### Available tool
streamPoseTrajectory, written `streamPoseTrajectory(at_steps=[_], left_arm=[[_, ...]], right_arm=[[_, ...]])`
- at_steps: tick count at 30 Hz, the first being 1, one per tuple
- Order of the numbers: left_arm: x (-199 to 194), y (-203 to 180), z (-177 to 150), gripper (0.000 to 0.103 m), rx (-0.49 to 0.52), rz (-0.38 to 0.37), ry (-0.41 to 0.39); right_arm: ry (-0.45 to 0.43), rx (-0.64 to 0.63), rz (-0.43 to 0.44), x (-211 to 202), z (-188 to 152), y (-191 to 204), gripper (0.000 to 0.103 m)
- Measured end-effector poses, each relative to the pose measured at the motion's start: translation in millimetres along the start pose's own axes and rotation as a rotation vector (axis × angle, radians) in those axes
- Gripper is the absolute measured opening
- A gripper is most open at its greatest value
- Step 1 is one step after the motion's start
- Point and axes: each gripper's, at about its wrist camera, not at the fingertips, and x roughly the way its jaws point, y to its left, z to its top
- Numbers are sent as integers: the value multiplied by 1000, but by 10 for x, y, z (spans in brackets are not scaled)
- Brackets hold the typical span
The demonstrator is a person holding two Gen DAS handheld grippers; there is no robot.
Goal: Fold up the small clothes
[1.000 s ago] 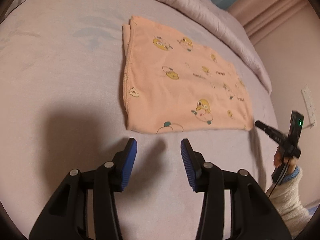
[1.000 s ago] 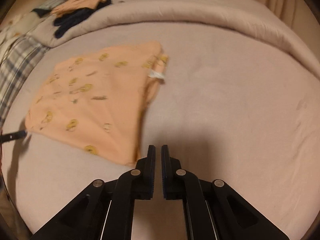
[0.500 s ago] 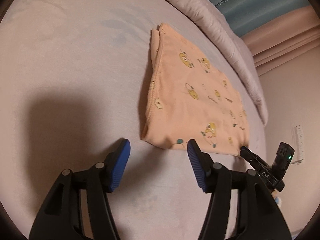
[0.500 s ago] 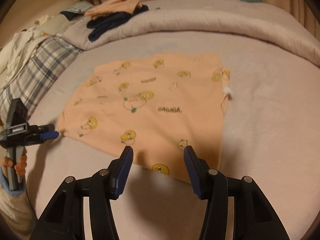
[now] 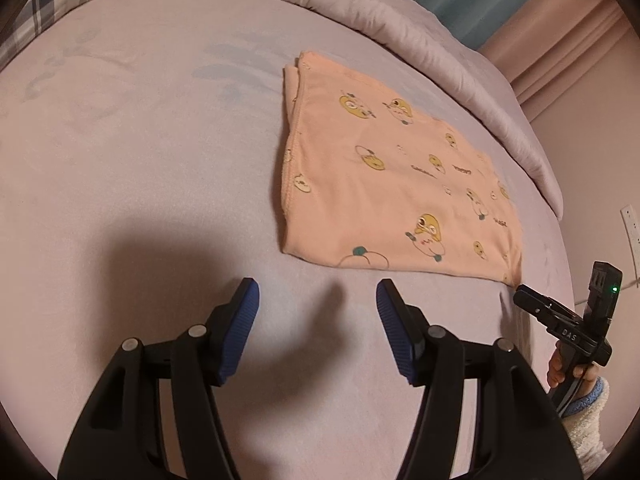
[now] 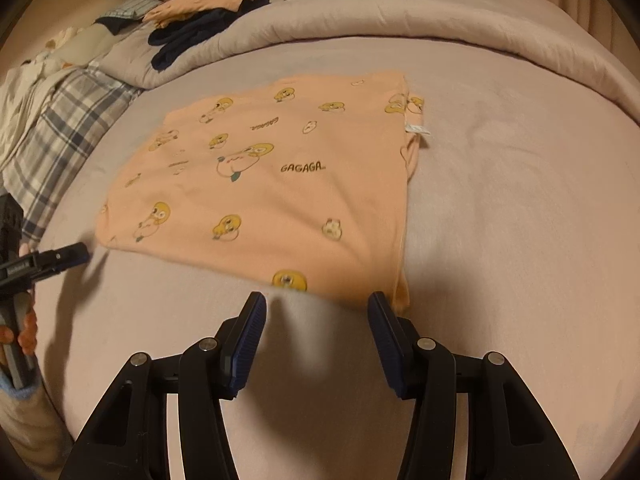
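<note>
Meanwhile, both wide-open, empty claws, left claw (image 5: 318, 306) and right claw (image 6: 316, 318), are hovering at six o'clock of the peach duck-print cotton garment (image 6: 272, 184), seemingly lining up another fold.

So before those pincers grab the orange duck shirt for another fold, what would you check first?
1. Left gripper open: ok.
2. Right gripper open: ok.
3. Orange shirt lying flat on the bed sheet: ok.
4. Both grippers empty: ok.
5. Right gripper lined up with the shirt's near edge: ok, just short of it.
6. Layers underneath even: cannot tell, hidden.
</note>
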Motion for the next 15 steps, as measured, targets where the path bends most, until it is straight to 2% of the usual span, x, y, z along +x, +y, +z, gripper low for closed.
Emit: streamPoseTrajectory(at_steps=[4,10,15], left_arm=[[-108,-80,-46,70,4,-13,-23],[-302,-179,-159,83,-21,-48,-61],[-484,-266,-303,99,-54,-74,-90]], right_arm=[[-20,4,28,-93,-32,71,56],[-60,-6,76,-294,-94,246,69],[-102,-8,120,-416,-86,371,82]])
